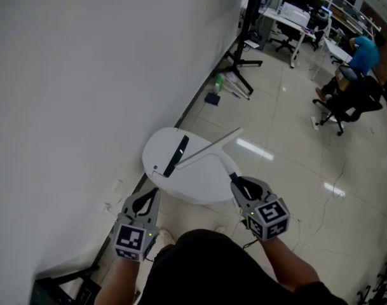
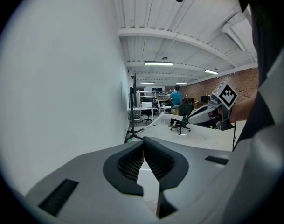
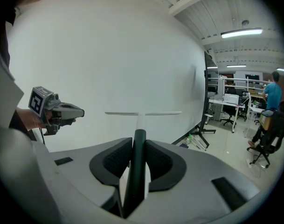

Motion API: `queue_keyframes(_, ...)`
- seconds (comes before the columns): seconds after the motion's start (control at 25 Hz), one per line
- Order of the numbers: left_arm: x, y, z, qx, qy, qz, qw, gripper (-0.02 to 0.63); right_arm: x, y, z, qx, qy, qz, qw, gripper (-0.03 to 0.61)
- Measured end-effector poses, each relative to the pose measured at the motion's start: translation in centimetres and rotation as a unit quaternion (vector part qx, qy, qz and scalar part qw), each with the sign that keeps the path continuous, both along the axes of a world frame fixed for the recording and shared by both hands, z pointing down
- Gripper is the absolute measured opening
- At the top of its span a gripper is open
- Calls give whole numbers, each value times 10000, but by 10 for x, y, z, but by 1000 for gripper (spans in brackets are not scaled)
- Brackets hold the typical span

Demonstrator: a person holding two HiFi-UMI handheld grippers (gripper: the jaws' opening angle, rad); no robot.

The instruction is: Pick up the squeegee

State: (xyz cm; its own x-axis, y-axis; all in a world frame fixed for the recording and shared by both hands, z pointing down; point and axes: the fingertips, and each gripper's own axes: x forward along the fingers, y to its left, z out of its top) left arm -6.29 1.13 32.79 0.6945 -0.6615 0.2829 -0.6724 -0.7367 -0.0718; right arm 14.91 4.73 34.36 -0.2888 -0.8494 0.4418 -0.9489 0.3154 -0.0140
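The white wall (image 1: 85, 75) fills the left of my head view, with the round table (image 1: 199, 186) beside it at centre and open floor (image 1: 295, 170) to the right. My right gripper (image 1: 234, 182) clamps the squeegee (image 1: 212, 146) by its dark handle, blade over the tabletop. My left gripper (image 1: 152, 196), lower left, is closed and empty.

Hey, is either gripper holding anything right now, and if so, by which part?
The right gripper is shut on the squeegee, gripping it by its dark handle. The left gripper holds nothing.
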Motion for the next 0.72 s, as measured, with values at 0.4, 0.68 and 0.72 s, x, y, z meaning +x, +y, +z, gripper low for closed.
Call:
queue_keyframes(0.4, 45, 24, -1, 61, -5, -125, 9999, 3, 25, 7, -6, 89, -44, -397, 9992, 100)
queue_keyframes(0.68, 53, 36, -5, 87, -69, -101, 9999, 3, 34, 14, -11, 140, -57, -356, 9993, 100)
queue_keyframes(0.72, 52, 35, -6, 86, -71, -103, 9999, 3, 34, 14, -11, 148, -58, -347, 9993, 100)
